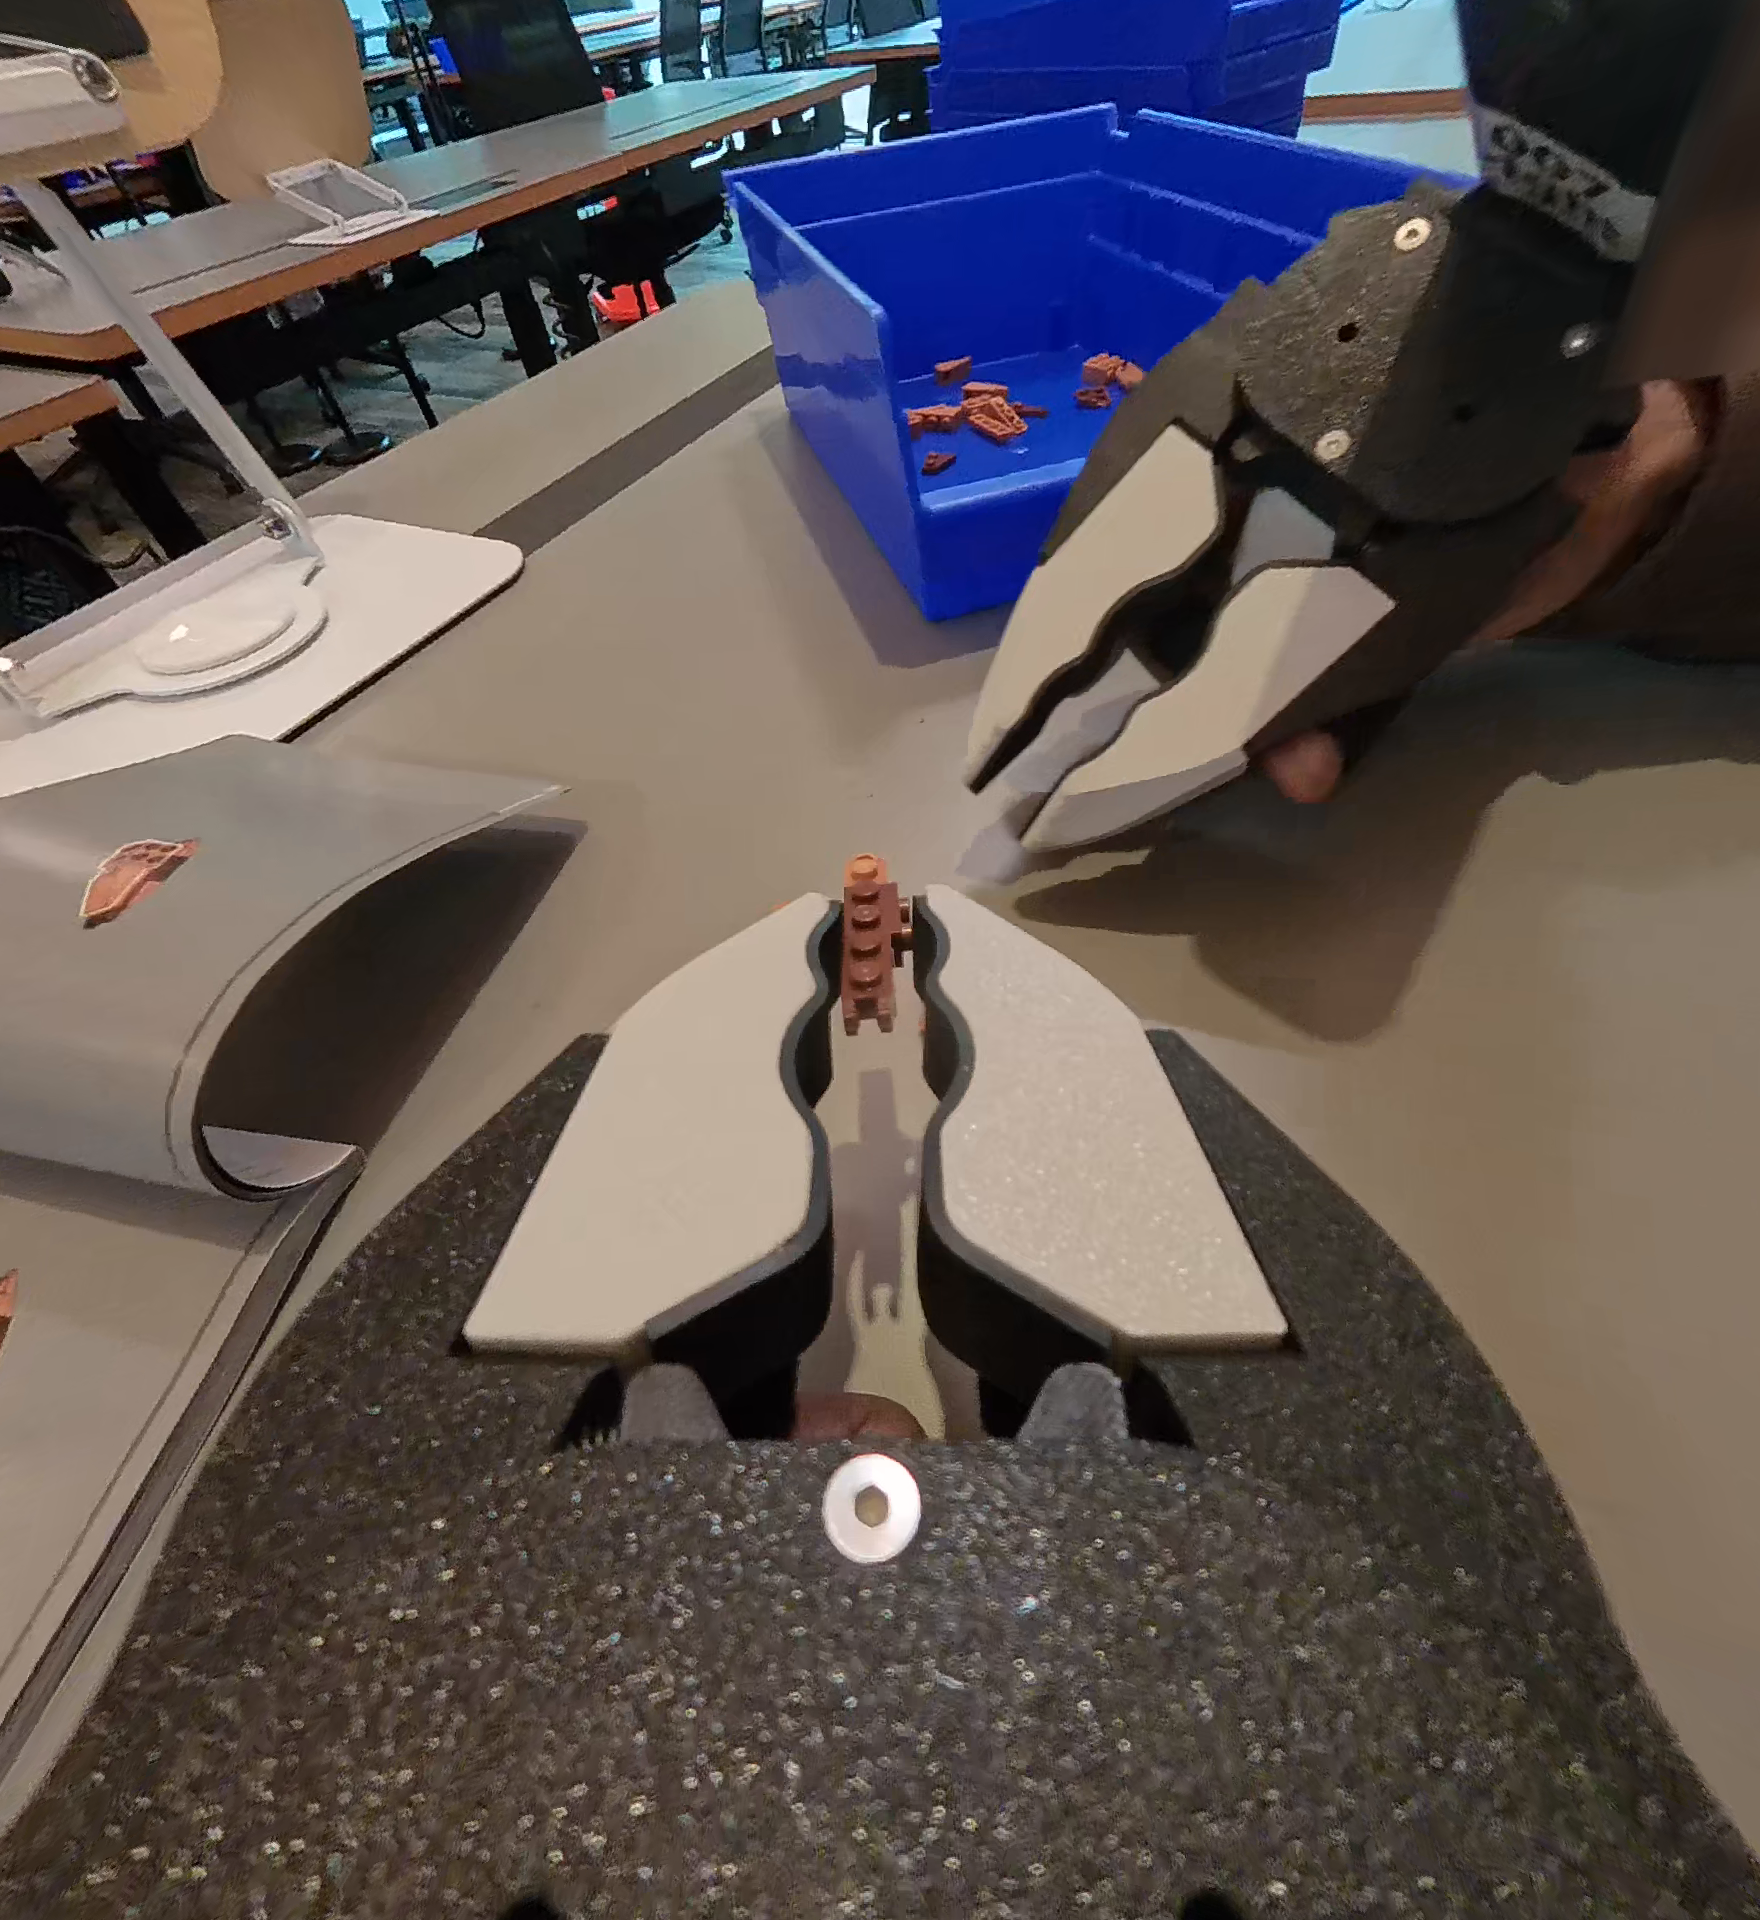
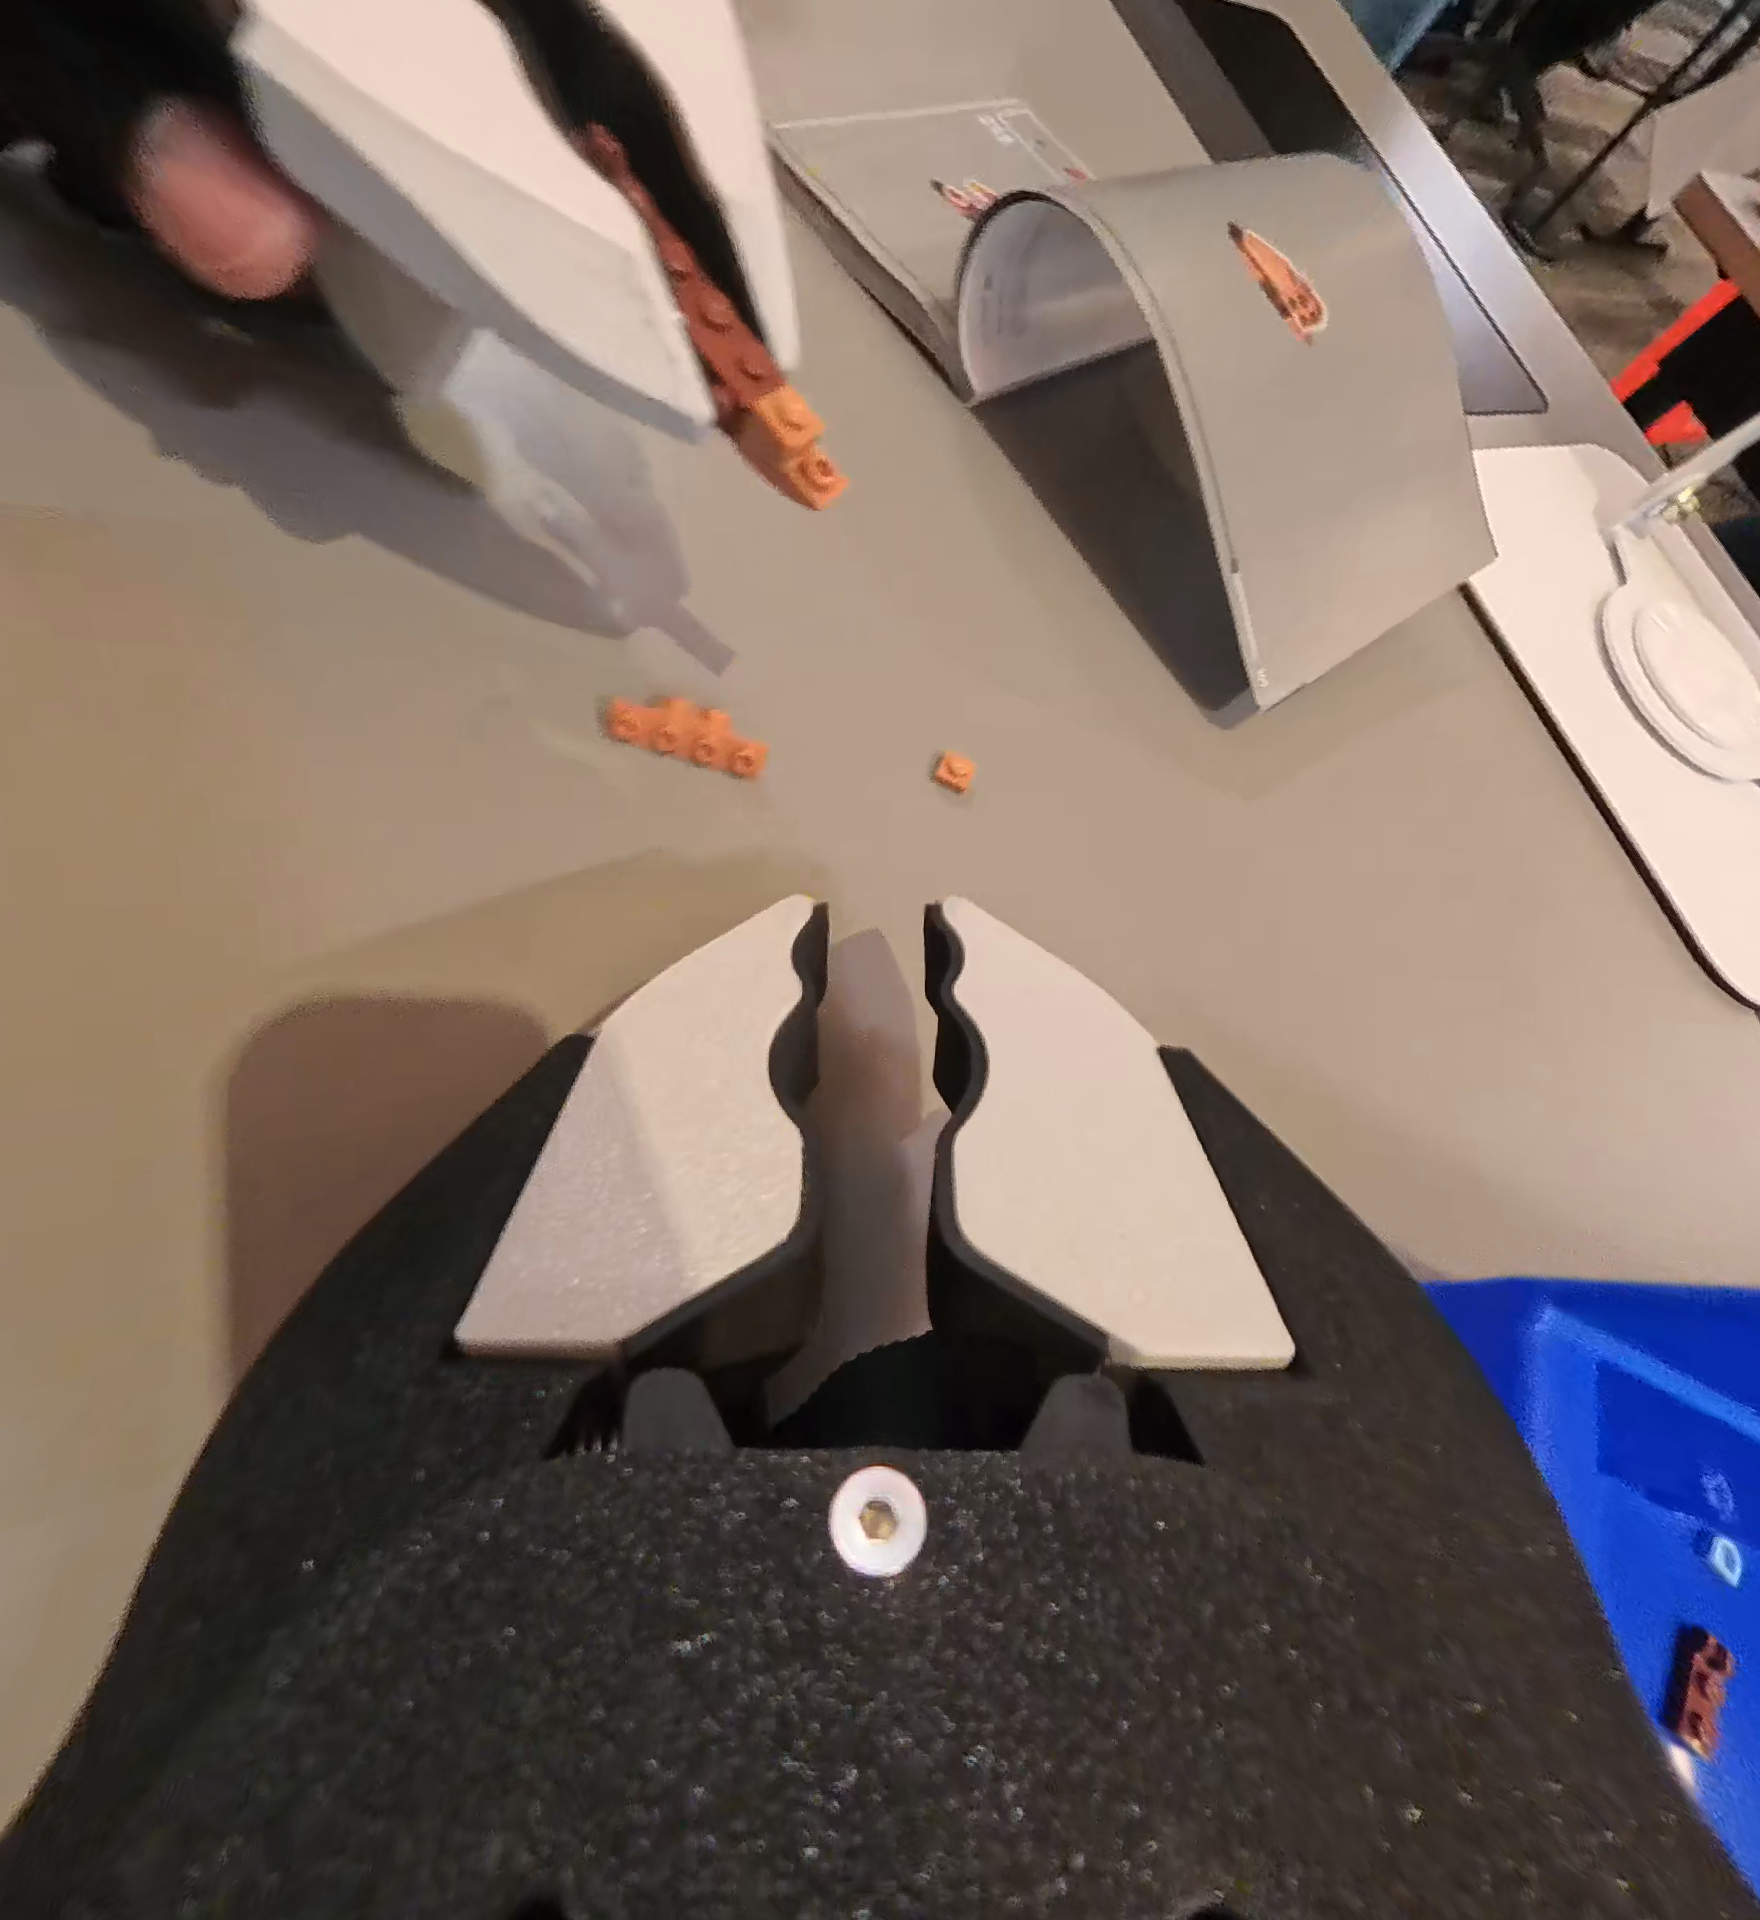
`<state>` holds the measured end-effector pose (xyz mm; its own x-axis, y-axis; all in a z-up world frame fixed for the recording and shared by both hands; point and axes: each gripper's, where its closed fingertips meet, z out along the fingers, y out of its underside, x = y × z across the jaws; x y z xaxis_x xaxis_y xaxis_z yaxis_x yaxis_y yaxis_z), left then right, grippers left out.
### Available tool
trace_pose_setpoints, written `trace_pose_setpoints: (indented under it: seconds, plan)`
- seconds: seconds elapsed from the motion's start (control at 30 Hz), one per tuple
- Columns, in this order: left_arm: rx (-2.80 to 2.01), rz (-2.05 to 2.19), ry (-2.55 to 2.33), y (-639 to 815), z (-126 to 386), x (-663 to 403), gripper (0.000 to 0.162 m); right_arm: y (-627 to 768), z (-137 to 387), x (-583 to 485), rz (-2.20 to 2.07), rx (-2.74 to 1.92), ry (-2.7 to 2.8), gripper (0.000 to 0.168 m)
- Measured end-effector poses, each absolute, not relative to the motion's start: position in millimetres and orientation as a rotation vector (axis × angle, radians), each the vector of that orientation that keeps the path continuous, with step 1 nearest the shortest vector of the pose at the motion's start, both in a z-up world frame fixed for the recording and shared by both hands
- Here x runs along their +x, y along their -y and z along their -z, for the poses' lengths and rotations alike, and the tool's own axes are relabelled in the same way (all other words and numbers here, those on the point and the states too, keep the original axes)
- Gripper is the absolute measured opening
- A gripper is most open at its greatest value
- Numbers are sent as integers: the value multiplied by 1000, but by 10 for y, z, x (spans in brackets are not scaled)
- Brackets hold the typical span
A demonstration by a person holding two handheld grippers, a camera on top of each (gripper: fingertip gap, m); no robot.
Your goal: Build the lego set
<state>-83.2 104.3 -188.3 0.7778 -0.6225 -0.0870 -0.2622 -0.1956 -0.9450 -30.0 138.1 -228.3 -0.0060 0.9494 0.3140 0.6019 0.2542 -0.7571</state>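
My left gripper (image 1: 871, 906) is shut on a dark brown lego assembly (image 1: 868, 961) that stands upright between the fingertips. In the right wrist view the assembly (image 2: 699, 312) sticks out of the left gripper with orange pieces (image 2: 801, 452) at its end, just above the table. My right gripper (image 2: 874, 916) is empty, its jaws a narrow gap apart, low over the table. In the left wrist view it (image 1: 1003, 821) is just right of and beyond the assembly. An orange plate (image 2: 684, 740) and a small orange piece (image 2: 955, 771) lie on the table ahead of it.
A blue bin (image 1: 834, 343) with several brown lego pieces (image 1: 980, 410) stands at the back right. An open instruction booklet (image 1: 180, 935) with a curled page lies on the left. A white stand base (image 1: 232, 613) lies beyond it. A hand (image 1: 1603, 520) holds the right gripper. The grippers' ends are close to 8 cm from one another. About 5 cm separates my right fingertips from the orange plate (image 2: 684, 740). From the right gripper's tips to the small orange piece (image 2: 955, 771) is close to 5 cm.
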Motion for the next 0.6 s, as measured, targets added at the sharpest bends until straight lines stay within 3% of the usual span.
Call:
trace_pose_setpoints:
  seconds: [0.43,0.6]
  plan:
    - [-1778,374,-684,-1054,1874,-883,12,-1629,2486,-805,-589,-1731,1729,20]
    - [-1765,379,-686,-1042,1842,-867,12,-1639,2482,-763,-563,-1745,1697,29]
